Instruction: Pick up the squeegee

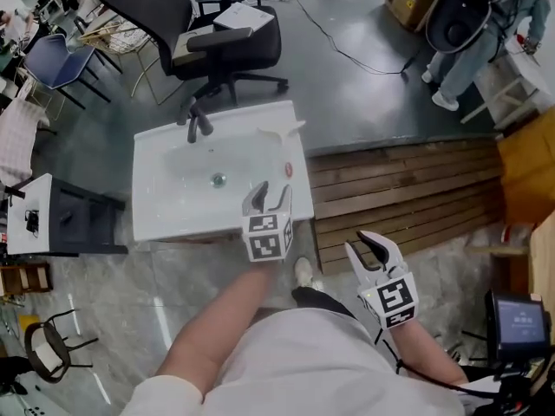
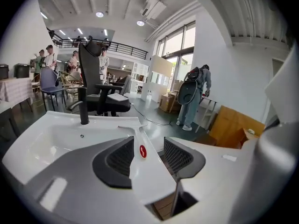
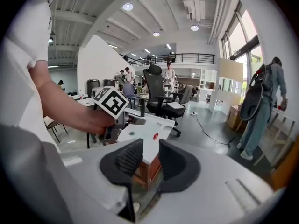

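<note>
A white squeegee (image 1: 284, 131) lies on the far right corner of a white sink (image 1: 156, 215); the left gripper view shows the squeegee (image 2: 131, 126) beyond the jaws. A small red oval (image 1: 289, 170) sits on the sink's right rim. My left gripper (image 1: 270, 193) hangs over the sink's near right part, open, with only the rim and the red oval (image 2: 143, 151) seen between its jaws (image 2: 148, 146). My right gripper (image 1: 366, 248) is lower right, off the sink and above the wooden slats. It stands open by a narrow gap (image 3: 151, 153) and holds nothing.
A black faucet (image 1: 198, 121) stands at the sink's far edge, with the drain (image 1: 218, 179) mid-basin. A black office chair (image 1: 217, 33) is behind the sink. A wooden pallet (image 1: 408, 198) lies to the right. A person (image 1: 473, 42) stands far right. A dark stand (image 1: 78, 224) is at left.
</note>
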Demonstrator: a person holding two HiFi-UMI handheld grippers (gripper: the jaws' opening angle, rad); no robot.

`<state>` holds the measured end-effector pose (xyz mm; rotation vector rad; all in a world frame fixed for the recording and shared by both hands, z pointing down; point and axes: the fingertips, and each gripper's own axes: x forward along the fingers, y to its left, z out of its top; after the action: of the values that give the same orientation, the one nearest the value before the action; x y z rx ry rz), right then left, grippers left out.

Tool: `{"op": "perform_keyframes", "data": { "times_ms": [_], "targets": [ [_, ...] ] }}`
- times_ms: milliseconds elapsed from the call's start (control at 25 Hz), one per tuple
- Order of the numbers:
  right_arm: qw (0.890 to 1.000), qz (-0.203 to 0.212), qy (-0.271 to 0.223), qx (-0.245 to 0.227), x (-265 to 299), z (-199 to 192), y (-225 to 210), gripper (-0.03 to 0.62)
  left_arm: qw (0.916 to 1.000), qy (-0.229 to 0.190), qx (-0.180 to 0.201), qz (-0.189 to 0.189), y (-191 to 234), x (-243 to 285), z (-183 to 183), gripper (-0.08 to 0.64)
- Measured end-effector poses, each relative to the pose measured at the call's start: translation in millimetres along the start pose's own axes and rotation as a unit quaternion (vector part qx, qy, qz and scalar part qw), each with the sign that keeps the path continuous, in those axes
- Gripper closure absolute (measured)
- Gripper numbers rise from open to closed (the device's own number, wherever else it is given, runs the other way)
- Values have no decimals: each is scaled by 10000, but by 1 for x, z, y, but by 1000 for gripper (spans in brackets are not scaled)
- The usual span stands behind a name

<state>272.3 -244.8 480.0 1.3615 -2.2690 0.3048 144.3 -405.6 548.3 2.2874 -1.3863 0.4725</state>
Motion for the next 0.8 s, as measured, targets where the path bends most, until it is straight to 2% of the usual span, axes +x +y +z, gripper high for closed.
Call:
{"op": "perform_keyframes", "data": {
  "times_ms": [280,440,600,800],
  "targets": [
    [9995,-40,304,107,0,-29,-68,503,9976,275,-131,621,9,95,-5,350],
    [9986,-42,469,228,3,-41,-92,503,9956,320,-187,866,20,139,-3,345],
    [9972,31,653,356,4,-52,-106,503,9919,448,-256,1159,33,170,-7,345],
    [9957,-64,828,423,3,-65,-127,503,9898,496,-335,1294,39,197,-8,347]
  ]
}}
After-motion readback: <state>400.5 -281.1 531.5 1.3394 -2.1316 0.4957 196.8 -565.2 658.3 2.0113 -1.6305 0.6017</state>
